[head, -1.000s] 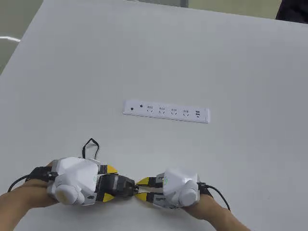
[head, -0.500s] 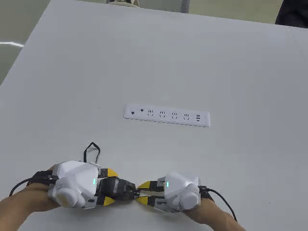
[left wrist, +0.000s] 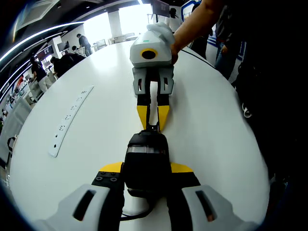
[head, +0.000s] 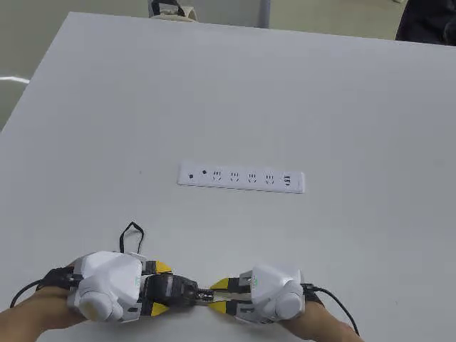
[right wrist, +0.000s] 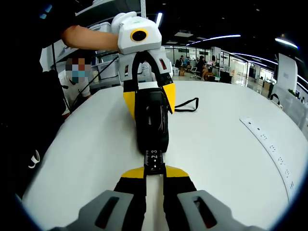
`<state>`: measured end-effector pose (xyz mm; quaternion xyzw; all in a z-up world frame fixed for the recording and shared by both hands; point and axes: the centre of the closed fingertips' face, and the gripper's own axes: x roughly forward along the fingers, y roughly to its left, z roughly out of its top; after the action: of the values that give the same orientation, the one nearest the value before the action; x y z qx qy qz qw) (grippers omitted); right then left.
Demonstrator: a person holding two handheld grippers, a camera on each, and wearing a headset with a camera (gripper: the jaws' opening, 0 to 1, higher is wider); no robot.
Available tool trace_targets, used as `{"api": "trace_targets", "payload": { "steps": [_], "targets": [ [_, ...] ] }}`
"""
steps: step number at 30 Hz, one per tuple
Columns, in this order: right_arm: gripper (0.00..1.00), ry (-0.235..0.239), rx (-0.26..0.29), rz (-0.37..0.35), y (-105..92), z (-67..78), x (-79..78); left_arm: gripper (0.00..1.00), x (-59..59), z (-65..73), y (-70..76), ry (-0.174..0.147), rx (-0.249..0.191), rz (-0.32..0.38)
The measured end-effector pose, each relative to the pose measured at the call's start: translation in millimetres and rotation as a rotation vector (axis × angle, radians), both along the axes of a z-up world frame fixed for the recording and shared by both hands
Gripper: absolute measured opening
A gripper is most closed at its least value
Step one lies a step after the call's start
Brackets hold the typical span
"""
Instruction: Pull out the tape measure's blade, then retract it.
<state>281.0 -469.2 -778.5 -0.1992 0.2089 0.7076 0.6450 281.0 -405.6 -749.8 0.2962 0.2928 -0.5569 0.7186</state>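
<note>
Jaws of left gripper closed on tape measure body; jaws of right gripper pinched on blade tip (short length out, digits 2 and 3 legible). Location: tabletop, well apart from power strip, on person's side; black strap loop toward strip.

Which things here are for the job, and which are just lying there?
For the job: black tape measure, its numbered blade, left gripper holding the case, right gripper pinching the blade.
Just lying about: long white power strip on the white table.
</note>
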Motion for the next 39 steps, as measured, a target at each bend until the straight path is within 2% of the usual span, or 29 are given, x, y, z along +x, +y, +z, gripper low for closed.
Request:
{"api": "trace_targets", "payload": {
  "steps": [2,25,39],
  "targets": [
    [0.1,-0.022,-0.002,0.014,-2.7,-0.5,0.6,0.3,0.0,0.1,-0.3,0.001,0.0,0.001],
    [0.1,-0.023,-0.01,0.009,-36.3,2.1,7.6,0.29,1.5,-2.5,2.1,0.008,0.006,0.02],
    [0.1,-0.019,-0.026,0.004,-64.6,4.1,11.1,0.29,1.9,-1.8,1.0,0.004,0.008,0.03]
  ]
}}
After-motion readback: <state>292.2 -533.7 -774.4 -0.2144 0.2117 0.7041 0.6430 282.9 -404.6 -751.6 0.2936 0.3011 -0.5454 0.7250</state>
